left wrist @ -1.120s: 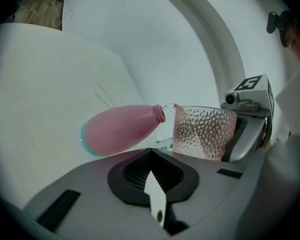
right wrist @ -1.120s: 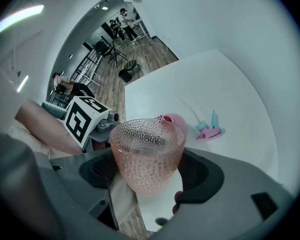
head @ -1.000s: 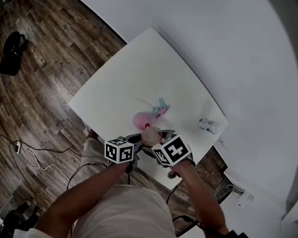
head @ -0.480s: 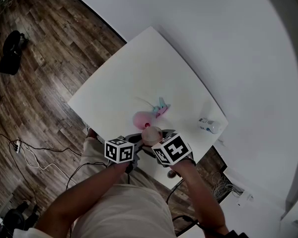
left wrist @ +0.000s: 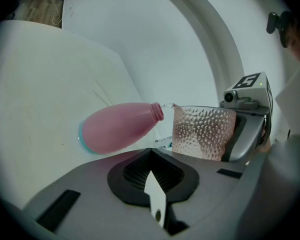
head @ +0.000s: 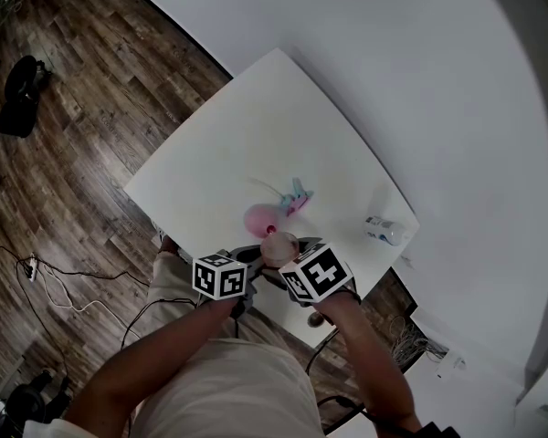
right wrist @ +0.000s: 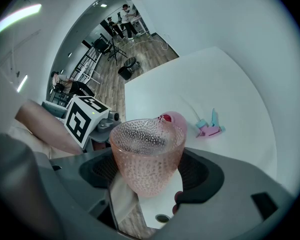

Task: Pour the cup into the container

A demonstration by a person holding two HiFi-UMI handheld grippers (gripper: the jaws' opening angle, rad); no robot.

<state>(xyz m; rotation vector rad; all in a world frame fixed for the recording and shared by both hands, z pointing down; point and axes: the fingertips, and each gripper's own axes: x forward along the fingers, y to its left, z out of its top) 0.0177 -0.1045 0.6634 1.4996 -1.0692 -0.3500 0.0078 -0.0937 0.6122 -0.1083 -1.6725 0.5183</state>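
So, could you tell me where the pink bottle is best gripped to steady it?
Probably across the tapering shoulder of the pink bottle, coming from the side away from the cup. The neck is narrower, but the cup's rim sits right at the mouth, so keep that clear; the belly looks wide.

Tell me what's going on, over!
Left gripper shut, nothing in it. Right gripper shut on cup, rim at mouth of pink bottle. Small clip beyond, not in the way.
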